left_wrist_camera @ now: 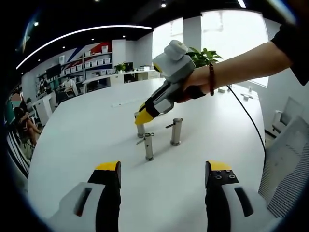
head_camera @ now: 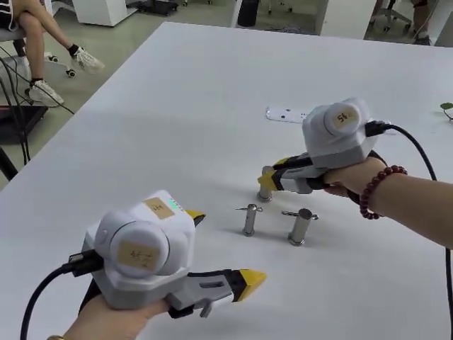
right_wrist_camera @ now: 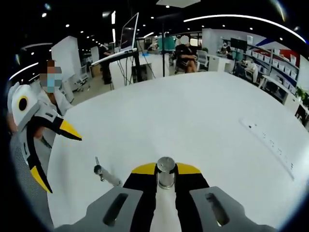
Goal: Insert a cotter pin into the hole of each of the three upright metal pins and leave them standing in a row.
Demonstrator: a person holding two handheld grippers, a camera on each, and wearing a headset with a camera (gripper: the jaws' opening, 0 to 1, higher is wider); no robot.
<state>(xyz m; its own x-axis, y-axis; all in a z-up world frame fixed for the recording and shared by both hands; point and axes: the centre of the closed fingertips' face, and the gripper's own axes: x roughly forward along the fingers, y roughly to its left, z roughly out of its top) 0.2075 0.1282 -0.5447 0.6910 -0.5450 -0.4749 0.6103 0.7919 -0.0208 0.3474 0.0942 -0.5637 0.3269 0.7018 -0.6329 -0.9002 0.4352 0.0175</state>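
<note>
Two pins (head_camera: 249, 221) hold cotter pins (head_camera: 245, 209); right hand-held gripper (head_camera: 267, 185) clamps third (right_wrist_camera: 165, 170).

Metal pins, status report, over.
Right gripper shut on far pin. Left gripper open, apart. Two near pins hold cotter pins. Nothing blocking.

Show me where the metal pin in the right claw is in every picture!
Head view: the metal pin stands right of middle, pinched at the right claw's yellow tips.
Left gripper view: the pin is near the middle, under those yellow tips.
Right gripper view: the pin is bottom middle, between the jaws.
Shared landmark: the open left claw, bottom left in the head view, bottom of its own view, left edge of the right gripper view.
</note>
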